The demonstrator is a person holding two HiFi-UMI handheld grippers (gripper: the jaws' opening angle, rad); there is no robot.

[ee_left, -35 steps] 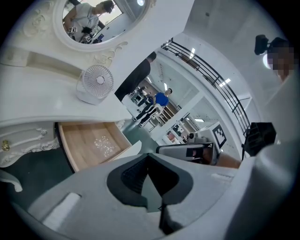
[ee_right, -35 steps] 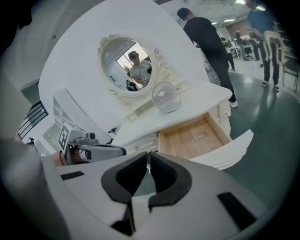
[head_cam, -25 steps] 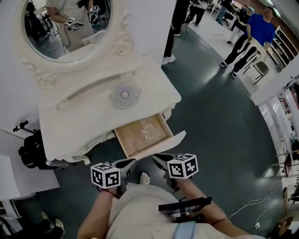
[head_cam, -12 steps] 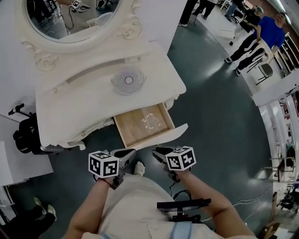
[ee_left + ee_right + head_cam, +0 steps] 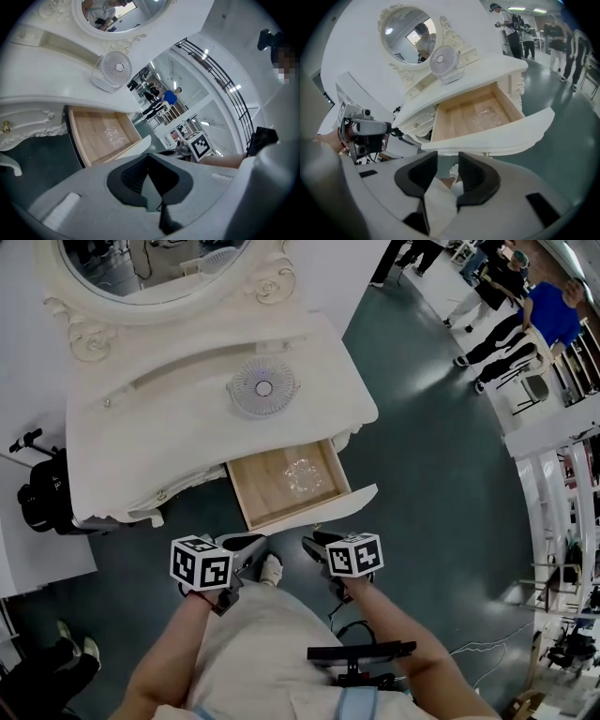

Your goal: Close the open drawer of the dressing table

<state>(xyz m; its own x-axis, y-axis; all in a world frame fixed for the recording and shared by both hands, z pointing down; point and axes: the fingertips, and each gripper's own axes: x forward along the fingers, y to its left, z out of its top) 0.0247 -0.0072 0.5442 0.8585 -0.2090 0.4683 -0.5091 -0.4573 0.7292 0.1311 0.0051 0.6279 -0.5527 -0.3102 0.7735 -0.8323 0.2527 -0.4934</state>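
The white dressing table has one wooden drawer pulled out at its right, bare inside, with its white front panel toward me. The drawer also shows in the right gripper view, and the drawer in the left gripper view. My left gripper hovers just short of the panel, and the left gripper has its pads meeting, holding nothing. My right gripper is beside it, below the panel. The right gripper has just been opening; only my clothing and shoe show through its gap.
A small white fan stands on the tabletop below the oval mirror. A black bag with a tripod sits on the floor left of the table. Several people and a chair are at the far right.
The right gripper's jaws have spread apart and that hand has sunk a little below the drawer front. The left gripper has barely moved. The drawer stands as far out as before.
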